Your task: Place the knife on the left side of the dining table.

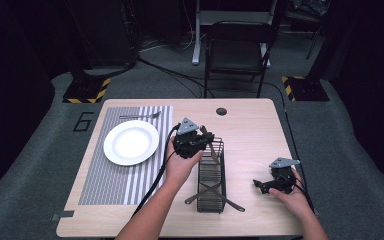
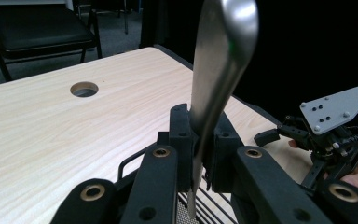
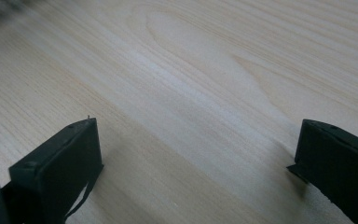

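Cutlery handle [image 2: 214, 88], a silver utensil whose working end is hidden, stands nearly upright between the jaws of the left tongs [image 2: 200, 154], which are clenched on its lower shaft. Held this way, with the broad rounded end rising above the jaws and the thin end pointing down toward the wire rack [image 1: 212, 172] just under them, the piece looks to be either lifted out of the rack or about to be slotted into it; I cannot tell which. In the high view the left tongs [image 1: 196, 141] hover over the far end of that rack, and the utensil [image 1: 209, 140] shows as a thin slanted bar at their tip.

Two more utensils [image 1: 215, 194] lie crossed over the near end of the rack, nearer the person than the left tongs. Beyond the left tongs on their outer side sit a white plate [image 1: 131, 142] on a striped placemat [image 1: 105, 185], with a fork [image 1: 140, 116] at the placemat's far edge, which suggests a place setting the cutlery belongs to.

The right tongs [image 1: 266, 185] are released, jaws spread wide and resting low over bare table [image 3: 191, 93], well apart from the rack on its other side. Parked there, they seem to be kept clear of the rack while the left tongs work.
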A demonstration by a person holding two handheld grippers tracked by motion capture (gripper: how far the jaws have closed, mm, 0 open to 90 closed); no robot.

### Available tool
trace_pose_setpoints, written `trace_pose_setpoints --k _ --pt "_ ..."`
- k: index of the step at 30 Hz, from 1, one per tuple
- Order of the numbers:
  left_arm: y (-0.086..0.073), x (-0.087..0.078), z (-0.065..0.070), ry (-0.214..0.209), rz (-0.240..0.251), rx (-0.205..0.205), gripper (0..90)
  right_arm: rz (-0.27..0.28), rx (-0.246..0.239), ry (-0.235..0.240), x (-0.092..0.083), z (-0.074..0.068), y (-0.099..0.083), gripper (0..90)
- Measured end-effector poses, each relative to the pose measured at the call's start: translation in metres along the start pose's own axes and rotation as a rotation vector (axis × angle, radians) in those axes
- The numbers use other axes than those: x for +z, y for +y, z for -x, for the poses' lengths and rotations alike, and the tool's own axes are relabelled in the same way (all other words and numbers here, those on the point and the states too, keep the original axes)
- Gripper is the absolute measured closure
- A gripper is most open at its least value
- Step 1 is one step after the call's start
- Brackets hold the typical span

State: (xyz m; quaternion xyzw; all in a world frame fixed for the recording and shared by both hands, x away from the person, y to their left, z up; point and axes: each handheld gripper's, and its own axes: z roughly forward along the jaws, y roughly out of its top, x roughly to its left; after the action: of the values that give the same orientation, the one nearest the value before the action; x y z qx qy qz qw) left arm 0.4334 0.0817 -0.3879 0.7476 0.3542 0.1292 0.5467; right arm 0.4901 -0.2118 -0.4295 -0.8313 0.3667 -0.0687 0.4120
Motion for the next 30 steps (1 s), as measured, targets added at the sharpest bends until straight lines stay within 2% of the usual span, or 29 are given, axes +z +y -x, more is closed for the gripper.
trace_pose_setpoints --k 5,8,9,12,18,25,30 --pt "0.004 0.001 0.001 0.009 -0.017 0.034 83.3 0.004 -0.005 0.008 0.001 0.001 0.0 0.0" --pt "0.005 0.0 0.001 0.007 -0.015 0.028 83.4 0.004 -0.007 0.006 0.001 0.001 0.0 0.0" --pt "0.007 -0.002 0.0 0.001 -0.008 0.007 83.4 0.004 -0.005 -0.001 0.0 0.0 0.0 0.0" --pt "0.011 -0.006 0.0 0.007 -0.001 0.01 83.4 0.004 -0.006 -0.001 0.0 0.0 0.0 0.0" --pt "0.023 -0.023 0.002 0.021 0.001 0.036 83.4 0.004 -0.006 -0.001 0.0 0.0 0.0 0.0" --pt "0.033 -0.037 0.0 0.032 0.012 0.027 83.4 0.004 -0.006 -0.001 0.0 0.0 0.0 0.0" --pt "0.044 -0.054 -0.004 0.04 0.033 0.026 83.5 0.004 -0.006 -0.001 0.0 0.0 0.0 0.0"
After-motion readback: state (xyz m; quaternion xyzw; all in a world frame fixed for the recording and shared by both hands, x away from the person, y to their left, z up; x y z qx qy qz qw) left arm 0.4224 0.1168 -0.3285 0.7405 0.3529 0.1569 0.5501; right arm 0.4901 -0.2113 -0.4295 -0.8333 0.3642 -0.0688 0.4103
